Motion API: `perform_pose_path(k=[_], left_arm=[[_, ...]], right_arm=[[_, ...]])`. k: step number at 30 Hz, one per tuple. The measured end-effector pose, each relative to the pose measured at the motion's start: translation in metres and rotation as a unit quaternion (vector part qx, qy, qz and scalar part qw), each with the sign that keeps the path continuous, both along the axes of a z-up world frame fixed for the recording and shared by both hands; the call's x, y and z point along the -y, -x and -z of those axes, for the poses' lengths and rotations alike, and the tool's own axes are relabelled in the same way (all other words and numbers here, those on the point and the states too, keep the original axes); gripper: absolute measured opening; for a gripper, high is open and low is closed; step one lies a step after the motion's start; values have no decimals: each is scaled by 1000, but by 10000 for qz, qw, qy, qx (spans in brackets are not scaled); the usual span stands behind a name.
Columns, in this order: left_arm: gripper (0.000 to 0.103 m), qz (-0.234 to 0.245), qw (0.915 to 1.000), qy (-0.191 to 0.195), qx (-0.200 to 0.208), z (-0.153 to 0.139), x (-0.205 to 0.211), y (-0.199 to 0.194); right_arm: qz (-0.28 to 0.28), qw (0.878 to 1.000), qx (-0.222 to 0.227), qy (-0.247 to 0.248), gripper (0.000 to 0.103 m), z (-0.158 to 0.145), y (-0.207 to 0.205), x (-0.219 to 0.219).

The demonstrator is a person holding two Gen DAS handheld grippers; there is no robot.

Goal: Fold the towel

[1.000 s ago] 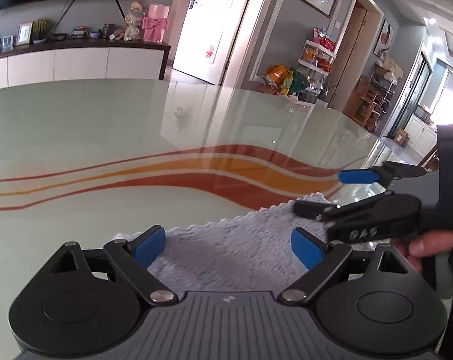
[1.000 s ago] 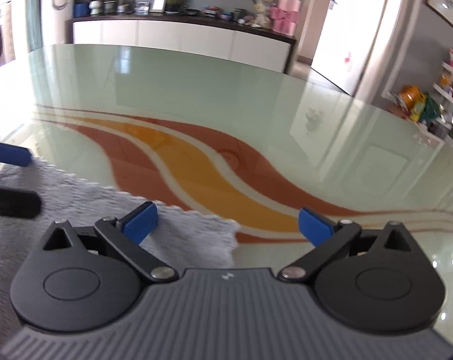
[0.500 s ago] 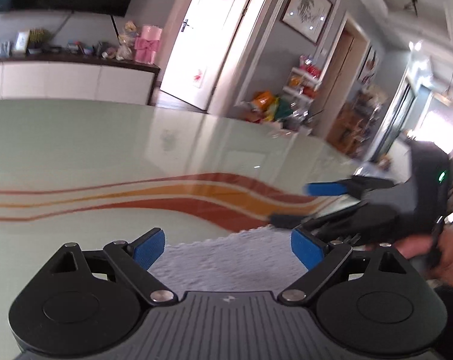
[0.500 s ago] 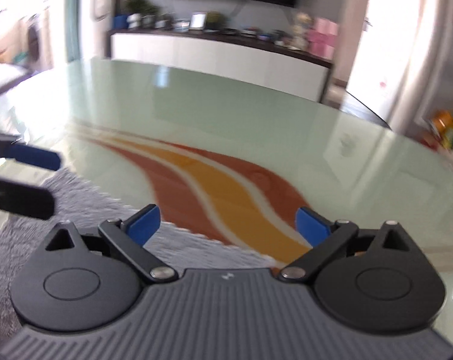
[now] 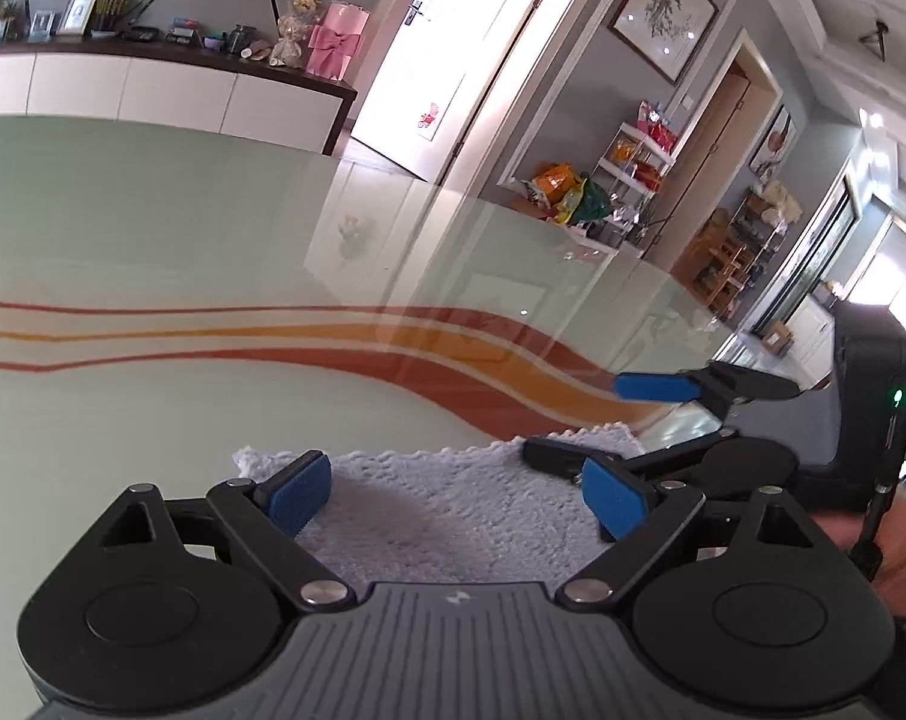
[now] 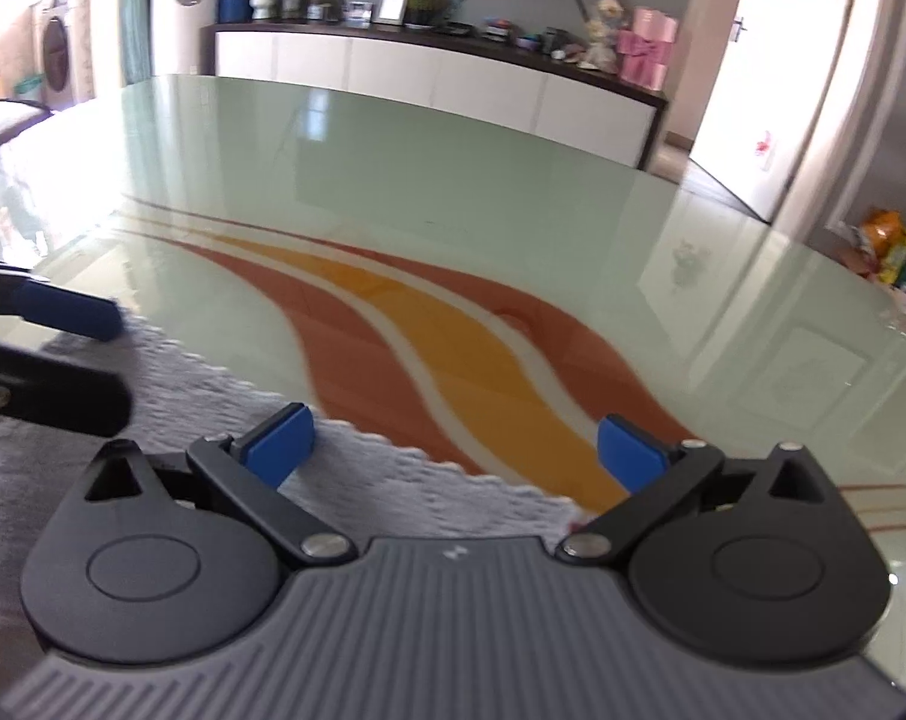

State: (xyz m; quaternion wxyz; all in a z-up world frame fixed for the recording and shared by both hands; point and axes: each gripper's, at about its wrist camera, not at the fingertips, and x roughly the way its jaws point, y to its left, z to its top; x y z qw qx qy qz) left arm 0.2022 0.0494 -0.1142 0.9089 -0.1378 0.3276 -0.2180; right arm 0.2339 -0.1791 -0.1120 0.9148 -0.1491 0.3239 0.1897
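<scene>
While the towel is lying flat at the near edge of the counter, its pale, nubbly cloth is spreading under both pairs of tongs, with its scalloped far hem running just short of the red and orange stripes in the glossy top. Left tongs are hovering over the middle of the cloth with the blue pads wide apart and nothing between them. Right tongs are gaping too and holding nothing, sitting above the far right corner of the towel, one pad over cloth and the other out over bare glass.

Judging from this, no fold is being made yet and a grip on the far hem is what is needed next. Slipping looks like the main risk: the top is looking slick, so tongs pushing down and forward could be sliding the whole towel instead of pinching it. Right tongs, straddling the corner as they are, may be closing on only a thin tip of hem, which could be pulling free mid-lift. Both tools are working close together and could be knocking into each other.
</scene>
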Motion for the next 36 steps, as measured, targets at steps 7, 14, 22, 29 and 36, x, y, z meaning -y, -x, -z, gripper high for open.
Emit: perform_pose_path(k=[7,14,22,29,36], left_arm=[[92,64,9991,-398,88,-2,7,-2],[92,93,9970,-754,164,-5,14,0],[93,102,9962,-850,181,-6,14,0],[92,26,9958,-893,206,-12,14,6],[93,324,9959,-821,188,-6,13,23]], right_arm=[[387,9992,-8,-65,103,2,1,26],[629,9980,16,-62,103,3,-4,43],[908,9958,25,-67,103,2,-11,61],[577,9974,290,-325,99,-11,8,51],[-98,9998,181,-45,101,-4,26,17]])
